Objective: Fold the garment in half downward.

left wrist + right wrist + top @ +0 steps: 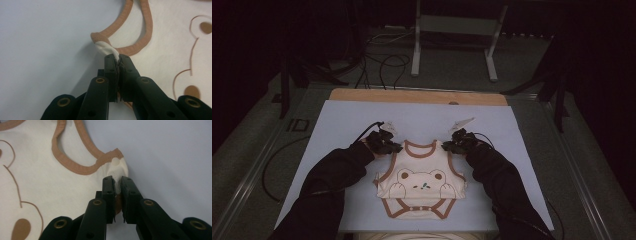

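i see both forearms angled inward: left gripper clenched on the bear bodysuit left shoulder, right gripper clenched on its right shoulder.

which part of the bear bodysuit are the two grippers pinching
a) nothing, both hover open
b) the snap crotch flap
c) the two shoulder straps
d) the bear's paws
c: the left gripper and right gripper are each shut on a shoulder strap at the top of the bodysuit, beside the brown-trimmed neckline.
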Available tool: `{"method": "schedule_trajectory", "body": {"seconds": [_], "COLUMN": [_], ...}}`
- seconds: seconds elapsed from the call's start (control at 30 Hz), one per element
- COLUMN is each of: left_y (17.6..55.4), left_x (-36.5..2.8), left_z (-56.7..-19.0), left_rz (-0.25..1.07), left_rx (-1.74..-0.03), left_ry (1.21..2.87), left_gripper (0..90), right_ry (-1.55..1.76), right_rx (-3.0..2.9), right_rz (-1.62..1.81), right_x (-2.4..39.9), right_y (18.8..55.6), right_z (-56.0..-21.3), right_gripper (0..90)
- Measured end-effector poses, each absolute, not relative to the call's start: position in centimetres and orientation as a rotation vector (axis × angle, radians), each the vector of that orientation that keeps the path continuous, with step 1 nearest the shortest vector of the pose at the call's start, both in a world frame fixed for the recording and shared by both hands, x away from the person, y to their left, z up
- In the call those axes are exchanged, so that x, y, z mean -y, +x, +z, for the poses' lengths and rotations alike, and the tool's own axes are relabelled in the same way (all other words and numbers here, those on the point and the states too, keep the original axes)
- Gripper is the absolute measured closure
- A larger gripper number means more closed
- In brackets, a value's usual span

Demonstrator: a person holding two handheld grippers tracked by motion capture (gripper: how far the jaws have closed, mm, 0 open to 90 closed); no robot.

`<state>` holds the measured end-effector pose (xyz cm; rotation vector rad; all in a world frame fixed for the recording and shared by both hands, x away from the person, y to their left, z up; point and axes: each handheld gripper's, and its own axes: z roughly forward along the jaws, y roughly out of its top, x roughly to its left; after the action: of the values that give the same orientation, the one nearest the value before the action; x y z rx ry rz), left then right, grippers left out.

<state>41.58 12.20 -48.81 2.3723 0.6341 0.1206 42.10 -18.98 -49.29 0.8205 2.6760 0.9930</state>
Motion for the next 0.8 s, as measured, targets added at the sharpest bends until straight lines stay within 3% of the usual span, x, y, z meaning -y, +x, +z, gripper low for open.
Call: {"method": "schedule_trajectory", "body": {"seconds": [0.8], "left_y": [41.8], "left_x": [-12.7], "left_z": [-44.6], "left_rz": [0.205], "left_rx": [-0.577], "left_ry": [2.326], "left_gripper": [86.7], "right_ry": [0.825], "right_rx": [-2.597], "right_rz": [1.057], "right_x": [19.3], "right_y": [42.2], "right_z": [-45.3], "right_gripper": [82.4]}}
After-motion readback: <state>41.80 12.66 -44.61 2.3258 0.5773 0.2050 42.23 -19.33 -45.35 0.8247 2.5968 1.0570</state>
